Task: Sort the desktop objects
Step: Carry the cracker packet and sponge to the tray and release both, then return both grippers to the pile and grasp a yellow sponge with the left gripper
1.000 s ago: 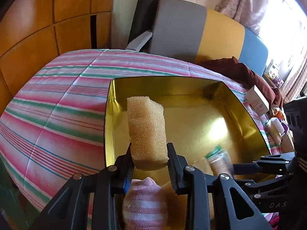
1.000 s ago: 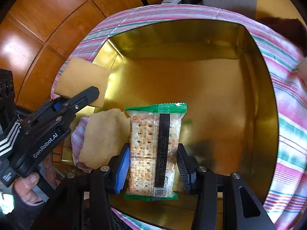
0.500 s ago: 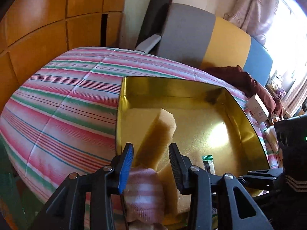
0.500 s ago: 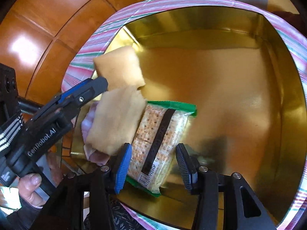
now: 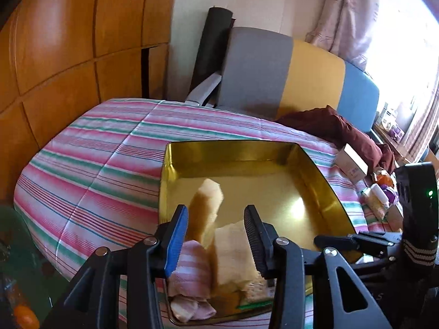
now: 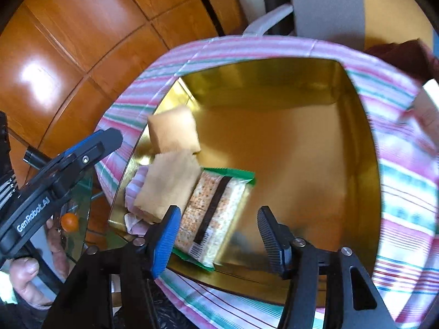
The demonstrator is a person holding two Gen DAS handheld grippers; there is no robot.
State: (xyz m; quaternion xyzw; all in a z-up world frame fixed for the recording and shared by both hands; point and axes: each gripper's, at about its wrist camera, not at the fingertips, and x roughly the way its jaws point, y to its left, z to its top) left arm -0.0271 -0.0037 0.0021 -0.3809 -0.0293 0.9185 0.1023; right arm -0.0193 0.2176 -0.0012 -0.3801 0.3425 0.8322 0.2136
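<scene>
Both tongs have let go and now stand spread and empty, left tongs (image 5: 216, 235) above the dropped sponge (image 6: 174, 133), right tongs (image 6: 218, 235) above the cracker packet (image 6: 216, 213), both lying in the gold tin (image 6: 356, 164) on the bed; placing looks finished, so next comes withdrawing for another object.

A bed with a striped cover (image 5: 104, 153) is set against wood wall panels (image 5: 68, 41). Behind it stands a headboard (image 5: 296, 76) in grey, yellow and blue sections. A curtain (image 5: 345, 13) hangs beside a bright window (image 5: 406, 41). A dark red cloth (image 5: 329, 126) is heaped on the bed.
</scene>
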